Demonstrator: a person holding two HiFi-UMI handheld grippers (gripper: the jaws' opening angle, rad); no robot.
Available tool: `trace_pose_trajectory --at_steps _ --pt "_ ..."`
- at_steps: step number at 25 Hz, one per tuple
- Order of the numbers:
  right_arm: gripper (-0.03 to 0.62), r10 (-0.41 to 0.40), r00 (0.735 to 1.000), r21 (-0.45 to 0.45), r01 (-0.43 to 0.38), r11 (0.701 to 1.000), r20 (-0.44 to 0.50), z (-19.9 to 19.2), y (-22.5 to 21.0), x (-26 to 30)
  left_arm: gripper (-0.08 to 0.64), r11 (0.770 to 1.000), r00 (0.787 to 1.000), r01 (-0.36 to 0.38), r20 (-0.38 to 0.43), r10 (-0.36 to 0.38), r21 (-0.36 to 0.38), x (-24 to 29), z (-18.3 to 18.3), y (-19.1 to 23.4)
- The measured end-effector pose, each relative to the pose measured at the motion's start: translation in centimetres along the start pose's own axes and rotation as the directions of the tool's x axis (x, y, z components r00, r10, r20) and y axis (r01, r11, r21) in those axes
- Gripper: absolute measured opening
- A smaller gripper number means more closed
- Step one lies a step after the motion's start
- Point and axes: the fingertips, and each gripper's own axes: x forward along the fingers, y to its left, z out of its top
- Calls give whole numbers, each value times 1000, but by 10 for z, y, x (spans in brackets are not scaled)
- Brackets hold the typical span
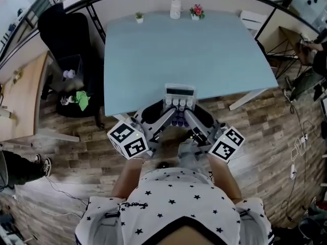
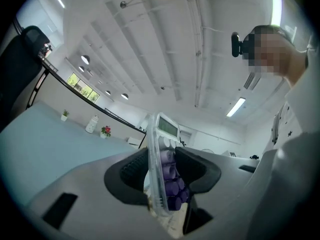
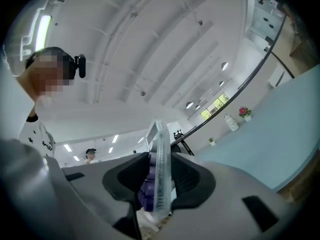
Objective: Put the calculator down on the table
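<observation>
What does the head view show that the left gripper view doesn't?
Only the head view: the wooden floor, a green cloth and the square-patterned marker cube on each gripper. Only the left gripper view: the ceiling lights and the camera on the person's head. Both: the calculator clamped in the left gripper, the blue table and the red flowers.
</observation>
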Motion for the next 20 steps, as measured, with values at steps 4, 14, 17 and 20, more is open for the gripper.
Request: trace_pose_trajectory --at_steps 4,14,17,20 --pt "124 48 998 20 -48 999 -44 9 -28 21 190 998 998 -64 24 64 2 19 7 25" --pt "124 98 988 57 -92 994 -122 25 -98 47 190 988 988 -154 32 154 -7 72 5 73" --pt "125 97 985 59 -89 994 -141 31 -120 51 190 984 984 -177 28 177 -7 91 3 85" --pt "124 93 982 63 -84 995 -162 35 -141 54 190 981 981 -194 22 195 -19 108 0 97"
